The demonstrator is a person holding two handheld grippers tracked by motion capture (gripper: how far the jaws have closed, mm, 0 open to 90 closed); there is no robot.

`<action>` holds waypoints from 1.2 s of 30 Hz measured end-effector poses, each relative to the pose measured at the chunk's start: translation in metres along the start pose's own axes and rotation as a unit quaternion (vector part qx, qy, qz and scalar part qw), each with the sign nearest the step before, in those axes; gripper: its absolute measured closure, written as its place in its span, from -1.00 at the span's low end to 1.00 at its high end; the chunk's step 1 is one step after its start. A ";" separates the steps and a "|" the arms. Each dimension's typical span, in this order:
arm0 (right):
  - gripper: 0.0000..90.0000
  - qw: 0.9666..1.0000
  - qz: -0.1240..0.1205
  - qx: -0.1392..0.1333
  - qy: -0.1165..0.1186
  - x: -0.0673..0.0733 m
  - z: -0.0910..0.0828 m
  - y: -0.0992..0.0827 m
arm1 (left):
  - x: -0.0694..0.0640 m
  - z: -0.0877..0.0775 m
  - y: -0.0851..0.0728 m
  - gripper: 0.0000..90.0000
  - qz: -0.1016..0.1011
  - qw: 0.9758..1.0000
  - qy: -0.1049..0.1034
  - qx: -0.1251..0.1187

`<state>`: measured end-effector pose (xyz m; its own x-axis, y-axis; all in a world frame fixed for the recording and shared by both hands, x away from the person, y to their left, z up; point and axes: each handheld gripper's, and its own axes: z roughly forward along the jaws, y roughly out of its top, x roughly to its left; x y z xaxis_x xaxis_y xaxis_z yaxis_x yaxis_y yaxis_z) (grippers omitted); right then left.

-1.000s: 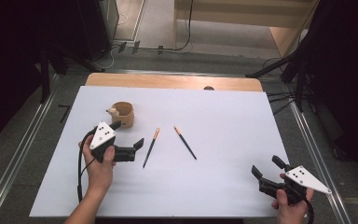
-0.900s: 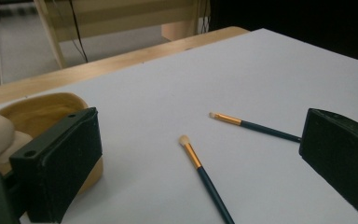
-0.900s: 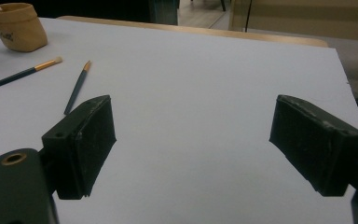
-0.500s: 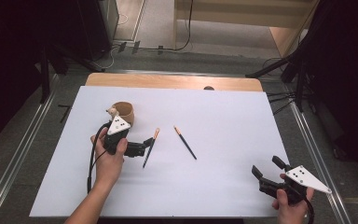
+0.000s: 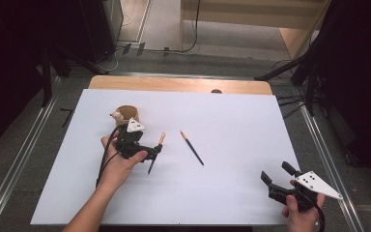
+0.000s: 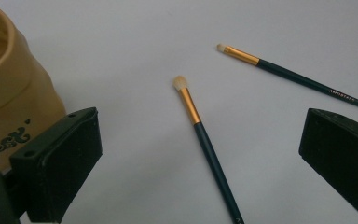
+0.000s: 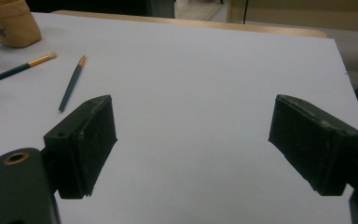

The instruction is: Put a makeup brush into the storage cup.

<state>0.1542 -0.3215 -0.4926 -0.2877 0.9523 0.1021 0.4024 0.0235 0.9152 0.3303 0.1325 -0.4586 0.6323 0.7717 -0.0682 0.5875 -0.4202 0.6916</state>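
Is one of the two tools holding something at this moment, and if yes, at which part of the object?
Nothing is held. The left tool is open, its jaws on either side of the nearer brush, not touching it. The right tool is open over the bare white sheet.

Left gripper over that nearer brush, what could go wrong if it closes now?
The left gripper has its jaws wide open around the nearer brush, which lies flat on the table; thin, it may roll or slip out. The tan pot sits close beside one jaw and could be nudged.
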 end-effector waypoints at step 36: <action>-0.63 1.000 0.004 0.007 -0.002 -0.003 0.001 -0.002 | -0.019 0.042 0.021 0.68 -0.008 0.981 0.028 0.191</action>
<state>0.1555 -0.3236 -0.4950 -0.2805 0.9539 0.1071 0.4167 0.0205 0.9088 0.3522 0.0892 -0.4727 0.5991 0.8002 -0.0290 0.7500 -0.5481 0.3702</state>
